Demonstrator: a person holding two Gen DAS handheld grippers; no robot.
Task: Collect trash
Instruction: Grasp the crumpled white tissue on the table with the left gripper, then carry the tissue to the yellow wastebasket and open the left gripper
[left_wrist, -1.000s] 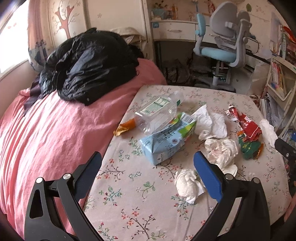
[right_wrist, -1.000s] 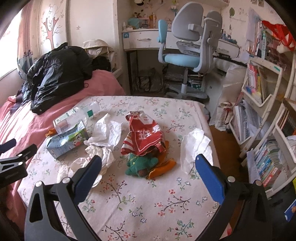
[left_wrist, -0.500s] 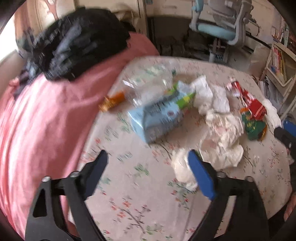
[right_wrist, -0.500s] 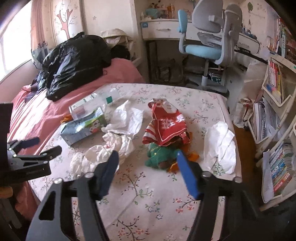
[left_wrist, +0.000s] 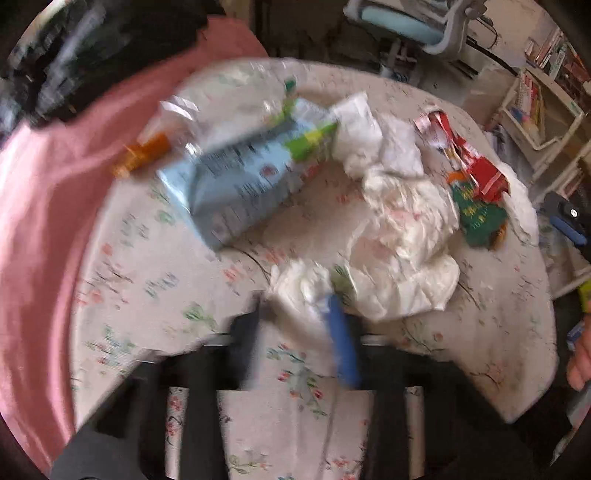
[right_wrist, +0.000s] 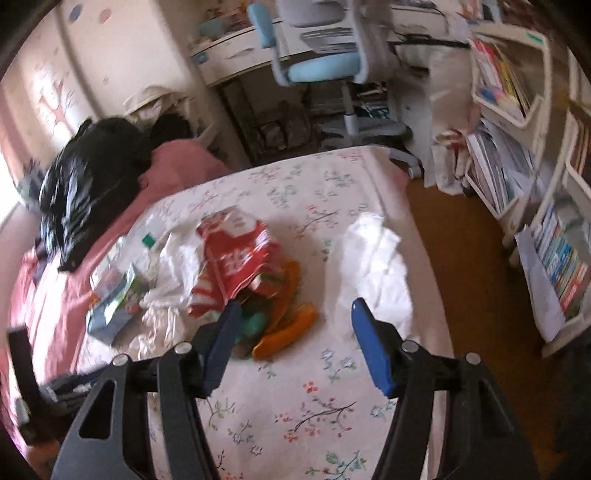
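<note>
Both hands have dropped toward the table (right_wrist: 306, 424) since a second ago, and the left tongs (left_wrist: 295, 314), then spread wide above the litter, now have their jaws closing around a small crumpled tissue (left_wrist: 301, 286) at the near edge of the pile; the view is blurred, so I cannot say the pads are pressing it yet. The right tongs (right_wrist: 291, 306) have narrowed to about half open and hold nothing, hovering over the orange wrapper (right_wrist: 286, 334) and a green one beside it, under the red snack bag (right_wrist: 232, 258).

This looks like the first pick-up: nothing has left the table. Next, the left jaws need to finish pinching the tissue and lift it clear without dragging the larger white paper (left_wrist: 400, 254) that touches it; the right ones would have to come down onto the wrappers.

The tissues are soft, wadded and easily squashed. The snack bags are thin, glossy, crinkled film. A pale blue carton (left_wrist: 240, 184) lies flattened on its side, touching a clear, crushed plastic bottle (left_wrist: 221, 99) with an orange cap. Another loose white tissue (right_wrist: 373, 266) lies apart to the right on the flowered cloth.
</note>
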